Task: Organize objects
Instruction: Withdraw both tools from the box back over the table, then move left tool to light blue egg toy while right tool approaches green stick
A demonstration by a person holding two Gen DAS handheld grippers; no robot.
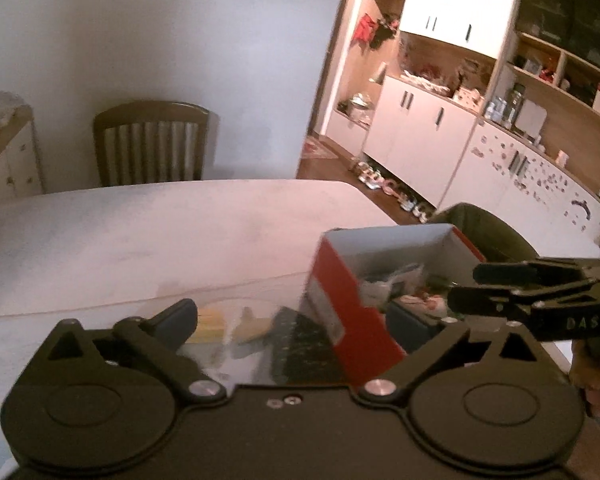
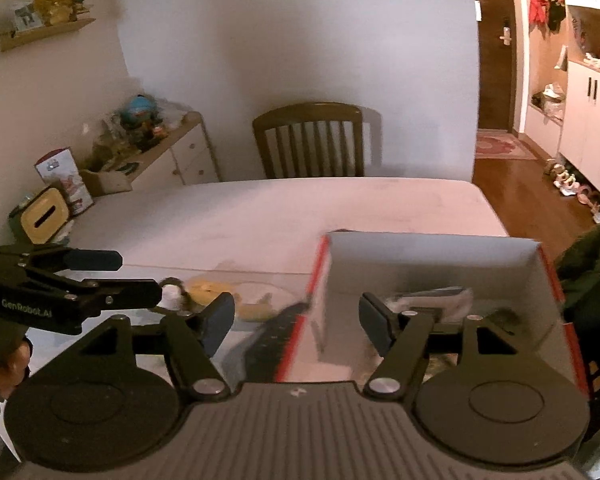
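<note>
1. I see the tabletop [image 2: 284,208] filling most of both views: pale, bare across its far half, with a clear sheet over the near part.
2. A wooden chair [image 2: 309,142] stands at the far edge against the wall, and a second, dark chair [image 1: 488,228] sits off the right edge behind the box.
3. The box [image 2: 428,256], red outside and white inside, stands open on the near right part of the tabletop. In the left wrist view its red corner [image 1: 340,300] is nearest me, and loose items lie inside it, too blurred for me to name.
4. My right gripper [image 2: 296,318] hangs over the box's left wall with its jaws spread wide and nothing between them; one finger is outside the box and the other over its inside.
5. My left gripper [image 1: 308,320] is to the left of the box. Only its left finger [image 1: 176,320] shows clearly, the other being hidden behind the red corner, yet the gap looks wide and nothing is pinched.
6. A dark flat thing [image 2: 276,340] lies on the tabletop against the box's left side; blur keeps me from naming it.
7. Yellow bits [image 2: 212,290] lie on the sheet just left of that, near the left gripper's tips as seen from the right wrist.
8. A small ring-shaped item [image 2: 174,290] sits beside the yellow bits; I cannot tell what it is.
</note>
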